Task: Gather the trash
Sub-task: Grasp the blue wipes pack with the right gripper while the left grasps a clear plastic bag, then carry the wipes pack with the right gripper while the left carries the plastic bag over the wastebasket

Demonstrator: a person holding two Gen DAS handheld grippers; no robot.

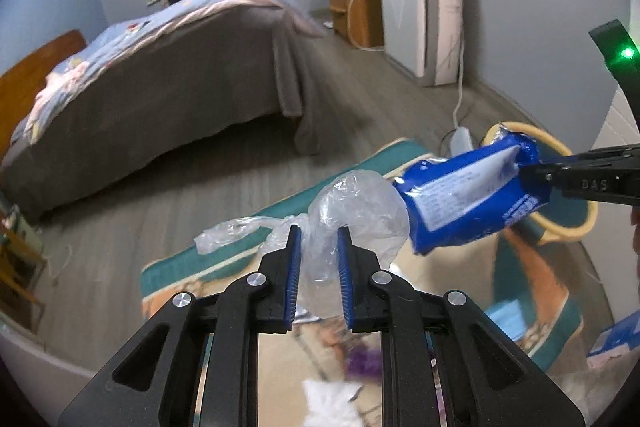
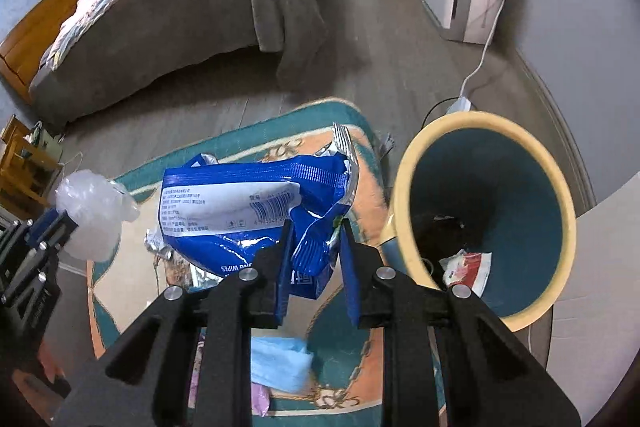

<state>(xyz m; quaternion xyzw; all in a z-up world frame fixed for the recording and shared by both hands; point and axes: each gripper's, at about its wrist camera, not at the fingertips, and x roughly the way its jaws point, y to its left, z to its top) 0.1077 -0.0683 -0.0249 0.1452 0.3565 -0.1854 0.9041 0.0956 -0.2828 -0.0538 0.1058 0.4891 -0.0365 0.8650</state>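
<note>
Left gripper (image 1: 318, 231) pinches a crumpled clear plastic bag (image 1: 352, 211) between nearly closed pads; right gripper (image 2: 314, 227) clamps a crinkled blue wipes packet (image 2: 240, 203), both off the rug.

Grey wood-plank floor (image 2: 380, 67) carries a teal-bordered patterned rug (image 2: 360, 355); on the rug lie a light-blue folded cloth (image 2: 280, 367) and silver foil scraps (image 2: 158, 247).

Blue wipes packet (image 2: 248, 211) with white label sits in the right hand-held gripper (image 2: 314, 227); clear plastic bag (image 1: 352, 211); teal-and-peach patterned rug (image 2: 360, 163); bin (image 2: 408, 187) beside it, cream outside, teal inside.
</note>
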